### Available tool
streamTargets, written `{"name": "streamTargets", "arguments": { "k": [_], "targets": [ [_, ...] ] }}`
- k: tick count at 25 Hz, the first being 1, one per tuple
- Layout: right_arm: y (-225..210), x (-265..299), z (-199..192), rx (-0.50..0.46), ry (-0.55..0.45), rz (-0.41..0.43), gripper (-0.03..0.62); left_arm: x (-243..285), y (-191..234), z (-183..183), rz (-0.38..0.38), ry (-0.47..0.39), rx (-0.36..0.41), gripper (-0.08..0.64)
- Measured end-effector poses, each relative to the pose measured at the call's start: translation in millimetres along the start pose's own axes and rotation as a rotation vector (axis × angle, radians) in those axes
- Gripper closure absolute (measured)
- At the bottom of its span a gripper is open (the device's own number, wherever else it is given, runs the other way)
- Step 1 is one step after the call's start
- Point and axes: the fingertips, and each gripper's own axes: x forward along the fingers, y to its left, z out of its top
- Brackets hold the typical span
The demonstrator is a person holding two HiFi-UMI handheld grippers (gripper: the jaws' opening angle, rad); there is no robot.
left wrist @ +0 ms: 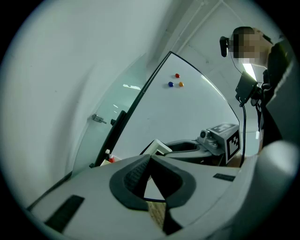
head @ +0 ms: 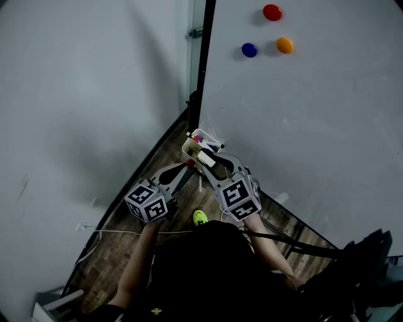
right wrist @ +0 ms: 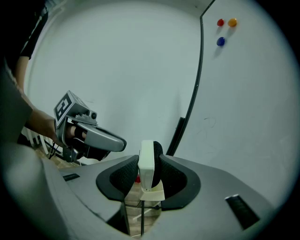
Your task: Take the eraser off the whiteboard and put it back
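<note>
Right gripper (right wrist: 148, 174): jaws part-spread, pinching the white eraser (right wrist: 146, 159) upright.
Left gripper (left wrist: 150, 161): jaws pressed together, empty, alongside.
Whiteboard (right wrist: 253, 117) ahead, three magnets (head: 272, 12) high up.
Tray (head: 188, 148) near the eraser.

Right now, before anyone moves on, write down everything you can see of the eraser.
The eraser is a slim block with a pale cream, plastic-looking body and a dark, felt-like layer on one face. It stands upright on edge, clamped between the pads of the right gripper, with the cream side against one pad and the dark side against the other. It is off the whiteboard, held clear of it near its dark edge.
</note>
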Motion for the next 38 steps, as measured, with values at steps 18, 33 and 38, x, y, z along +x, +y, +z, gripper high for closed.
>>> {"name": "streamTargets", "arguments": {
  "k": [18, 33, 38],
  "targets": [
    [-3.7, 5.5, -5.5, 0.005, 0.007, 0.005, 0.433, -3.1, -5.3, -0.9, -0.005, -0.007, -0.017, 0.540],
    [-9.8, 26.4, -15.9, 0.005, 0.039, 0.047, 0.433, -0.9, 3.7, -12.6, 0.018, 0.003, -0.060, 0.540],
    [-12.1, 35.2, -22.3, 0.007, 0.054, 0.067, 0.433, 2.8, 7.2, -17.3, 0.026, 0.007, -0.078, 0.540]
  ]
}}
